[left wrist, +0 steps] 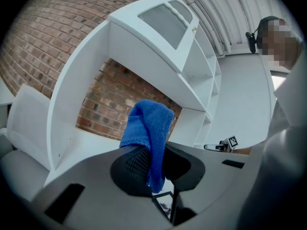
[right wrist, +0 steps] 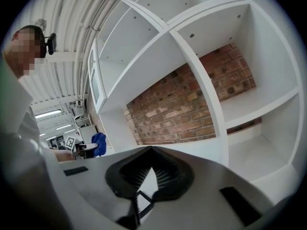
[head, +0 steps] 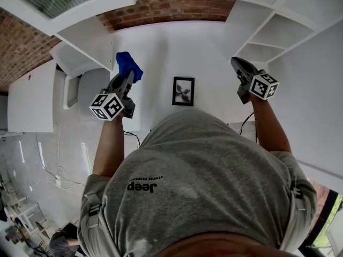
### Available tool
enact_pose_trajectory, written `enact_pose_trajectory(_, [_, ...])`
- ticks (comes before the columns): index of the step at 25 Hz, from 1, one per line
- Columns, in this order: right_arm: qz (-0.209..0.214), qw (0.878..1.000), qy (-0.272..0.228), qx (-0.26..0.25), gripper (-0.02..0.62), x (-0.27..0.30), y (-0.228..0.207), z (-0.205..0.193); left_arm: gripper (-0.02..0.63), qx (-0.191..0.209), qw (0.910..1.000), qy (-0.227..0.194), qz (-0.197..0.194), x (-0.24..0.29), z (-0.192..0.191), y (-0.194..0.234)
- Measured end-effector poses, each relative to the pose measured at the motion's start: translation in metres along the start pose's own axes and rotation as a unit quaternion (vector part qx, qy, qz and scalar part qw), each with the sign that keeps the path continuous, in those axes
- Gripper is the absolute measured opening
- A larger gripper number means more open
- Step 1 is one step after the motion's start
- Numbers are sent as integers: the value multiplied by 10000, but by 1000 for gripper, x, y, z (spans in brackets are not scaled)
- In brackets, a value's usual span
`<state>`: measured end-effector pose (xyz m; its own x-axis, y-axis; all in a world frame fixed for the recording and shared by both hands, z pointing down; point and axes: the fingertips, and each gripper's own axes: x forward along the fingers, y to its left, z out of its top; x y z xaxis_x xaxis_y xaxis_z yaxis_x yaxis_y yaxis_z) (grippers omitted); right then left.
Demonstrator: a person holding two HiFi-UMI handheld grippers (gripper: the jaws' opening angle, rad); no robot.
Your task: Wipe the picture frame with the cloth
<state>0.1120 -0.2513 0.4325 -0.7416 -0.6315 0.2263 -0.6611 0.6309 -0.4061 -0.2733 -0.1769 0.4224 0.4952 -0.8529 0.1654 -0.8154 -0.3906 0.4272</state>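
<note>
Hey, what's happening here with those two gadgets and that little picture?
A person stands over a white desk with a gripper in each hand. The left gripper is clamped on a blue cloth; the right gripper is shut and empty. A small black picture frame lies flat on the desk between them. The cloth is not touching it.

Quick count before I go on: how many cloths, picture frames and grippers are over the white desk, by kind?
Blue cloth: 1, clamped in the left gripper
Picture frame: 1, lying flat on the desk
Grippers: 2, the left gripper and the right gripper, which is empty with jaws together
Total: 4
</note>
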Motion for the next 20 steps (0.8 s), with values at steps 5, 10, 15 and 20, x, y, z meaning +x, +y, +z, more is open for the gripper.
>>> enact_pose_trajectory(5, [26,10000,-36,-9,15,0,3,1,57,58,10000,5,-14,-2,0,-2])
enact_pose_trajectory(10, [-17,9999,-59,-132,15,-1,3,3,55,58,10000,11,-29,-2,-2,-5])
enact_pose_trajectory(15, [-96,9989,42,-458,14,0,5,1,56,46,10000,34,-51,0,-4,-8])
enact_pose_trajectory(20, [-88,9987,109,-486,14,1,5,-2,55,52,9999,61,-64,2,-6,-10])
